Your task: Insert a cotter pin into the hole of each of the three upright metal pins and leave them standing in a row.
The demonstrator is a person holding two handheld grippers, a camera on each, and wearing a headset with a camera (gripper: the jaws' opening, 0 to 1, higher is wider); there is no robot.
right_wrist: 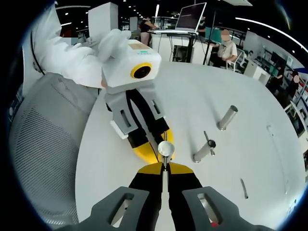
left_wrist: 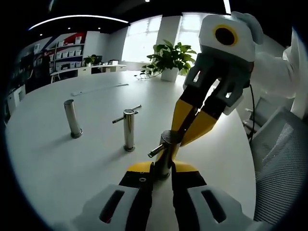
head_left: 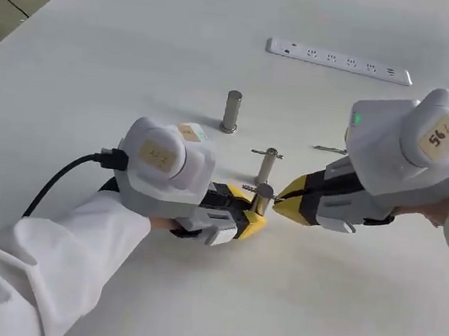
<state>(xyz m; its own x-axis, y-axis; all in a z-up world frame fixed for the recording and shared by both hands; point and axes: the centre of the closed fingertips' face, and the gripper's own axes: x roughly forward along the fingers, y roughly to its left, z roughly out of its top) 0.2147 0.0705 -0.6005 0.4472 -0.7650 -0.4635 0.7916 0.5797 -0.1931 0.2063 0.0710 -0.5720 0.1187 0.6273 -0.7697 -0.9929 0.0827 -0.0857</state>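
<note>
Clamping tool, left gripper (left_wrist: pixel 162 168): black jaws with yellow tips drawn in to a narrow gap around the lower shaft of the nearest pin (head_left: pixel 263 195), gripping it upright.
Nearest pin, detail: short silver cylindrical metal pin standing on the white tabletop (head_left: pixel 139 63) between the tips of the two grippers.
Right gripper (right_wrist: pixel 165 167): jaws almost fully together, pinching one end of a thin silver wire cotter pin (left_wrist: pixel 155 152); in the head view the tips meet the nearest pin's head from 3 o'clock.
Cotter pin, detail: crosses the head of the nearest pin, its free end sticking out toward 9 o'clock in the head view.
Middle pin (head_left: pixel 267 166): same silver kind, upright, just beyond the nearest pin at 12 o'clock; a second cotter pin (head_left: pixel 266 152) lies through its top.
Far pin (head_left: pixel 231 111): upright, apart from the middle pin at 11 o'clock.
Loose cotter pin (head_left: pixel 331 149): flat on the tabletop at 2 o'clock from the middle pin, beside the right gripper's body.
Long white power strip (head_left: pixel 340 61): far across the tabletop at 1 o'clock.
</note>
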